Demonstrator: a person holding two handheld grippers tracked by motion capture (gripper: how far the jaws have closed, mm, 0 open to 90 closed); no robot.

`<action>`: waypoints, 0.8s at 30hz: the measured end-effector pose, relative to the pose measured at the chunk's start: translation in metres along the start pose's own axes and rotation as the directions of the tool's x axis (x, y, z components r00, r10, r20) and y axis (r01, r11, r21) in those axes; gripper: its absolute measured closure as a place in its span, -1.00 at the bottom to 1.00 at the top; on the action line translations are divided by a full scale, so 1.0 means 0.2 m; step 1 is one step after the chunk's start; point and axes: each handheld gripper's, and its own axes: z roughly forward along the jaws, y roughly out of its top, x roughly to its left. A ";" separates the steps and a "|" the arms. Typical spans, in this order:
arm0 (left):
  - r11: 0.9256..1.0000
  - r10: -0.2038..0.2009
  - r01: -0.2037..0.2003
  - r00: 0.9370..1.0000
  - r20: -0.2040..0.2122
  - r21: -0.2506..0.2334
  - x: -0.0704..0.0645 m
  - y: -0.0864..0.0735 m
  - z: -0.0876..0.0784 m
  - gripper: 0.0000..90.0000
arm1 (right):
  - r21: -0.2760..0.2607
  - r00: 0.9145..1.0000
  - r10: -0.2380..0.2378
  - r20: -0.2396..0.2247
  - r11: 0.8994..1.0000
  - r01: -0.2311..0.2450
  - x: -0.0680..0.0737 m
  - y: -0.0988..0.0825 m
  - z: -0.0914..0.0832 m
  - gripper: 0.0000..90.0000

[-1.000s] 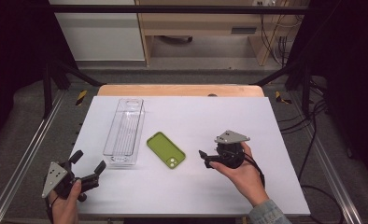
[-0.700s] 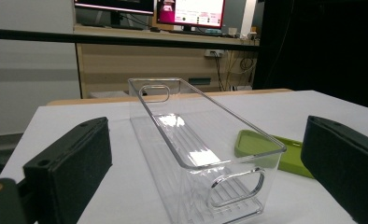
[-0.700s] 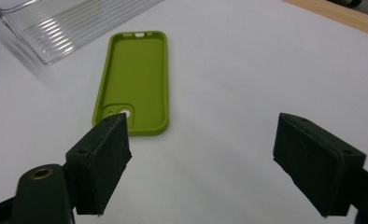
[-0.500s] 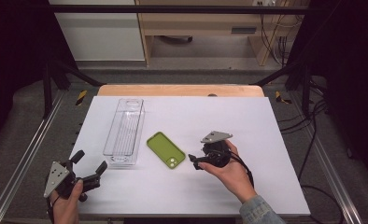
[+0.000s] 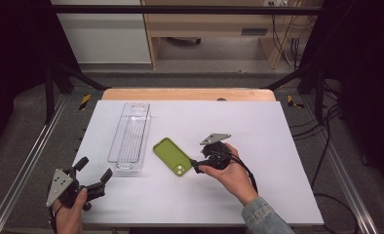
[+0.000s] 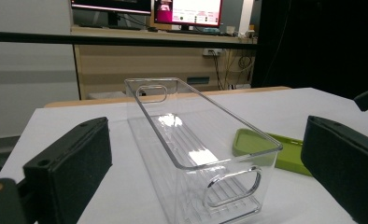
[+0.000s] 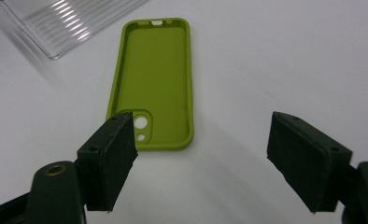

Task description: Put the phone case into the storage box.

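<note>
Tool (image 7: 201,158) near case (image 7: 156,79); bin (image 5: 128,137) empty.

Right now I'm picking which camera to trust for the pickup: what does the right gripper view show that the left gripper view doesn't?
Right gripper view: the green phone case whole, lying open side up with its camera cutouts at the near end, just ahead of the right gripper, whose open jaws have just been closing with nothing between them.
Left gripper view: the clear bin whole, handle cutouts at both ends, ahead of the open left gripper.
Both: the white table, the case and part of the bin.
</note>
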 end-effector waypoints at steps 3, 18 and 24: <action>1.000 -0.002 0.002 1.000 0.000 0.001 0.00 0.00 0.00 -0.97 | 0.011 1.000 0.003 -0.003 1.000 -0.003 0.00 0.02 0.02 -0.40; 1.000 -0.001 0.001 1.000 0.005 0.005 0.00 0.00 0.01 -0.97 | 0.015 0.999 0.027 0.024 1.000 -0.027 -0.03 0.03 0.09 -0.45; 1.000 -0.001 0.001 1.000 0.007 0.006 0.00 0.00 0.01 -0.97 | 0.021 0.999 0.027 0.022 0.999 -0.027 -0.03 0.04 0.11 -0.40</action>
